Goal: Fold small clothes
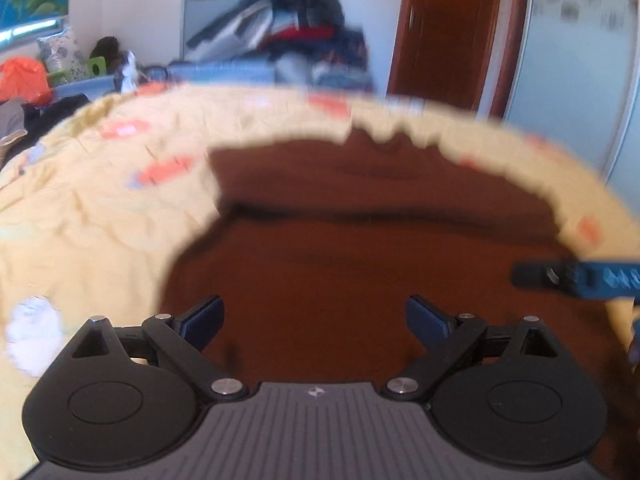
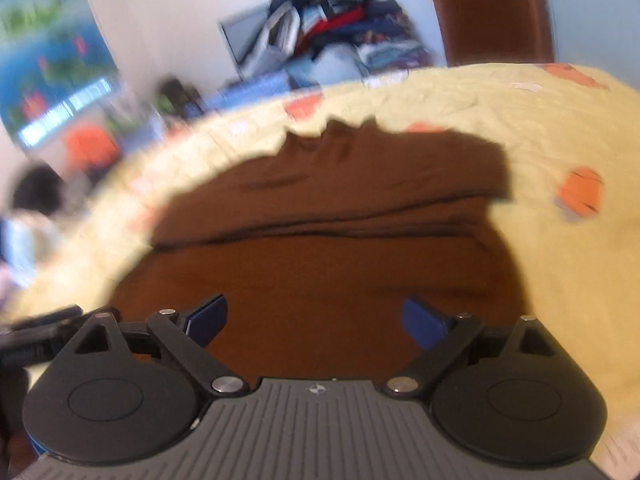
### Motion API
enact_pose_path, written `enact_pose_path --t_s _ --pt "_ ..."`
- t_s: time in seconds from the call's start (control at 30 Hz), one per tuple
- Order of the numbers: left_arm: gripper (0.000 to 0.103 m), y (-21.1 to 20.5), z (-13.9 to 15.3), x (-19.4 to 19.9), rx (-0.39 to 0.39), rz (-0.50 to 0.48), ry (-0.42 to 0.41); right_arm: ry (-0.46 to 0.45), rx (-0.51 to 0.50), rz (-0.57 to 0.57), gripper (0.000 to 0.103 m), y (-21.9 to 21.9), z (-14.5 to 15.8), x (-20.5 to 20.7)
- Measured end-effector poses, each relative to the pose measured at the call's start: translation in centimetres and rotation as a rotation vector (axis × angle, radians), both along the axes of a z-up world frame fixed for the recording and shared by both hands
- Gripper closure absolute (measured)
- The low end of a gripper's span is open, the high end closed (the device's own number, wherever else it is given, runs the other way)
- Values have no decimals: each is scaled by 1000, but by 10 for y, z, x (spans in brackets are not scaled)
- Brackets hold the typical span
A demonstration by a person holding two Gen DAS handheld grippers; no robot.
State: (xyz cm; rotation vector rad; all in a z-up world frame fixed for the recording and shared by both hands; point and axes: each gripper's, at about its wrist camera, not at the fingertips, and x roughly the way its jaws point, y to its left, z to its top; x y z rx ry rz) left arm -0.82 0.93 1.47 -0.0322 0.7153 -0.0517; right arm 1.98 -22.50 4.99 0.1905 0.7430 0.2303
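**Left wrist view: both grippers released above a folded brown garment**

Left wrist view shows the left gripper point(image 1: 315, 320) with its blue-padded fingers point(image 1: 206, 320) spread wide and nothing between them. Directly beneath and ahead of it lies the dark brown knitted garment point(image 1: 360, 248), flat on the pale yellow bedspread with orange motifs point(image 1: 100, 200). A fold line crosses the garment from side to side ahead of the fingertips, with a layer lying over the far part. The garment's far edge is ragged in outline; blur prevents finer reading. At the right edge of this view, the tip of the right gripper point(image 1: 576, 276) projects over the garment's right side.

Right wrist view shows the right gripper point(image 2: 316, 320) likewise released, jaws wide, no cloth gripped. The same brown garment point(image 2: 320, 264) lies under and beyond it, fold line visible ahead of the fingertips. Bedspread point(image 2: 560, 280) is exposed to the right.

Beyond the bed, a heap of mixed clothing point(image 1: 296, 36) rests against the wall beside a reddish-brown wooden door point(image 1: 452, 28).
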Motion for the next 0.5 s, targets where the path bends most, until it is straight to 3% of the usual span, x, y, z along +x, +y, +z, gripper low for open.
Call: enact_pose_path --t_s 0.03,0.07,0.17,0.5 --pt "4 -5 -11 5 29 3 29 11 -61 -27 10 10 -9 11" --pt "2 -9 -18 3 59 2 -8 32 -104 -53 4 18 -19 18" --pt "0 -4 -19 2 28 -8 -5 -70 -271 -28 0 37 -42 4" --pt "0 -7 -21 5 32 -7 -9 -75 -265 -57 0 40 -44 -4"
